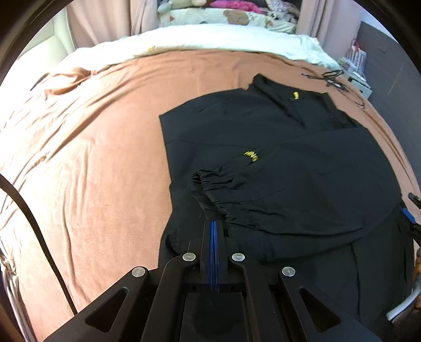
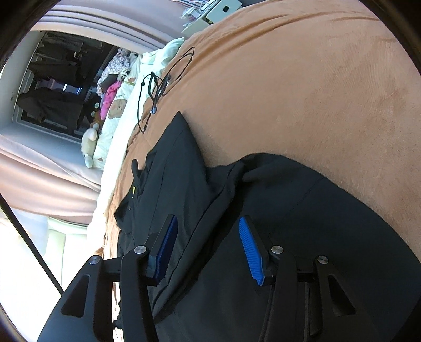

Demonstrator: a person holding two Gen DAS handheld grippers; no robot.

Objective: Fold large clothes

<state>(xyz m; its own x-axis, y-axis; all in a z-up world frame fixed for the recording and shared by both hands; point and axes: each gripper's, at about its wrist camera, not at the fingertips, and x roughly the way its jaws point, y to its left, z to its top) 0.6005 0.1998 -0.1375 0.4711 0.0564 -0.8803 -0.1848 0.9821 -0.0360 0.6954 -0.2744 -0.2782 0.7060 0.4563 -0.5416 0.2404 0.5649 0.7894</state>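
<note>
The black jacket (image 1: 263,147) runs off the left wrist view at 5 o'clock, its hem hidden under the left gripper (image 1: 213,223), whose tips are lost against the dark cloth. The yellow lettering (image 1: 251,155) is partly covered by the folded sleeve (image 1: 302,184) and unreadable. At 3 o'clock, the right gripper (image 1: 410,213) is cropped.

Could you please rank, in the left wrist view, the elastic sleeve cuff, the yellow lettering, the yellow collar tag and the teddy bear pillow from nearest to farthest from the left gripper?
From the left gripper:
1. Elastic sleeve cuff, just ahead of the fingertips.
2. Yellow lettering, mid-jacket, slightly right.
3. Yellow collar tag, at the jacket's far end.
4. Teddy bear pillow, at the head of the bed.
</note>
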